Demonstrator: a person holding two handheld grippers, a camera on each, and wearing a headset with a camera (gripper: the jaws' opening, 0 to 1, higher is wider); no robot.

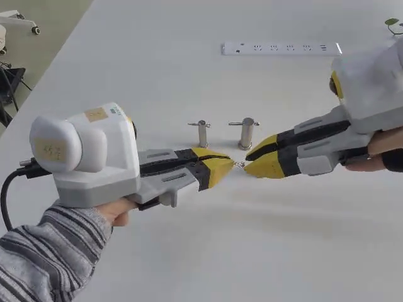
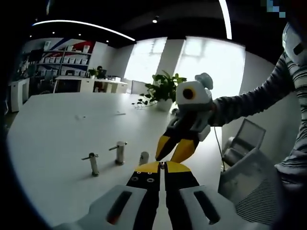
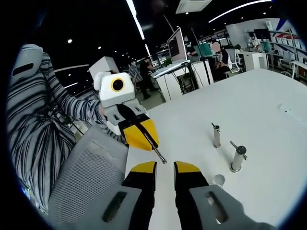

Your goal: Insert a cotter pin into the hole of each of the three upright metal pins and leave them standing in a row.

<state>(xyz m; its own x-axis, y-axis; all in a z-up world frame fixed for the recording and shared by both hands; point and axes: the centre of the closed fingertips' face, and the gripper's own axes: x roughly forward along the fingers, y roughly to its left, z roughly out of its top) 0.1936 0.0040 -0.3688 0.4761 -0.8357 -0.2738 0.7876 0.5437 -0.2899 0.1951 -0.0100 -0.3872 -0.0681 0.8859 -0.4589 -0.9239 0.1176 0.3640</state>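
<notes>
- Smooth, shiny bare metal: upright pins [image 1: 246,133].
- Thin bright metal wire: cotter pin [image 3: 159,155].
- Matt white plastic shells, yellow and black jaw tips: left gripper [image 1: 230,165], right gripper [image 1: 247,160].
- Smooth matt white top: table [image 1: 157,69].
- Striped knit cloth: sleeve [image 1: 44,264].

Claws meet tip to tip above the worktop [image 2: 57,124].
Near, left claw [image 2: 163,167] pinches cotter pin [image 2: 163,164]; right claw [image 2: 169,159] parted just beyond; three metal pins [image 2: 120,153] left.
</notes>
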